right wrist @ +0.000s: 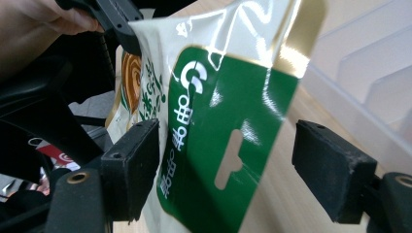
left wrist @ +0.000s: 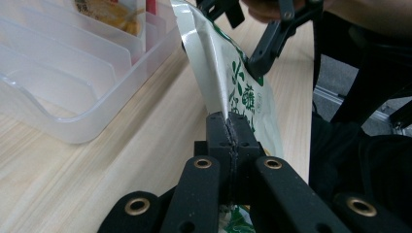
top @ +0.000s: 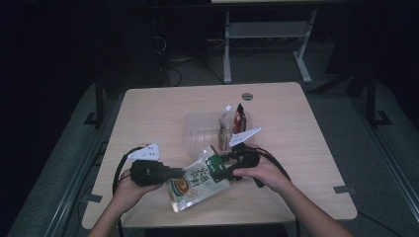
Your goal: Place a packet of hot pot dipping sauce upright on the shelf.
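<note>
A white snack bag (top: 197, 185) with a green header and a brown swirl is lifted at a slant over the table's front. My left gripper (top: 180, 174) is shut on its lower left edge, and in the left gripper view the jaws (left wrist: 232, 131) pinch the bag's rim (left wrist: 238, 82). My right gripper (top: 222, 170) stands at the green header end. In the right gripper view its jaws (right wrist: 228, 165) are open, with the header (right wrist: 228, 97) and its hang slot between the pads; the right pad is clear of it.
A clear plastic divider rack (top: 197, 131) stands mid-table just behind the bag, with a light packet (top: 225, 126) and a red-black packet (top: 239, 118) upright in it. The wooden table (top: 296, 123) has bare space left and right. A round grommet (top: 247, 96) sits at the back.
</note>
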Motion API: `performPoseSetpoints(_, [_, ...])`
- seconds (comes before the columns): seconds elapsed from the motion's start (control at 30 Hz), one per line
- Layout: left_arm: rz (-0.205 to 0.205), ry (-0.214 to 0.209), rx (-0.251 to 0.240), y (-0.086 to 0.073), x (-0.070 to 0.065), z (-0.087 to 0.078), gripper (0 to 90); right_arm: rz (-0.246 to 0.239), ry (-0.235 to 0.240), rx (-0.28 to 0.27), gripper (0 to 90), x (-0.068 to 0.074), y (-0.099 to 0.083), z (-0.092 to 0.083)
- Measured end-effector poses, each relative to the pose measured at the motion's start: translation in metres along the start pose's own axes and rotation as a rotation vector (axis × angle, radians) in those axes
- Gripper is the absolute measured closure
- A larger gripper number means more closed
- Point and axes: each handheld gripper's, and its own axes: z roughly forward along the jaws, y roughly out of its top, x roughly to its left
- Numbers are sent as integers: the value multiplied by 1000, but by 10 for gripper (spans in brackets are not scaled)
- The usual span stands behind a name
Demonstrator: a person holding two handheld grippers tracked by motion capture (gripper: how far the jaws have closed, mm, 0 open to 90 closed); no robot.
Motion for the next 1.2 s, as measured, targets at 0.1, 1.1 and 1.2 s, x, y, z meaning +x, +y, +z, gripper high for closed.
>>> performPoseSetpoints(0.1, [2,3,-3,1,-1,2,900,9,13,15,271,1,-2,4])
performPoseSetpoints(1.1, [0,27,-2,-1,1,13,899,28,70,14,836,5,-2,1])
performPoseSetpoints(1.2, [-7,29,-2,-2,2,14,897,24,69,20,876,6,-2,0])
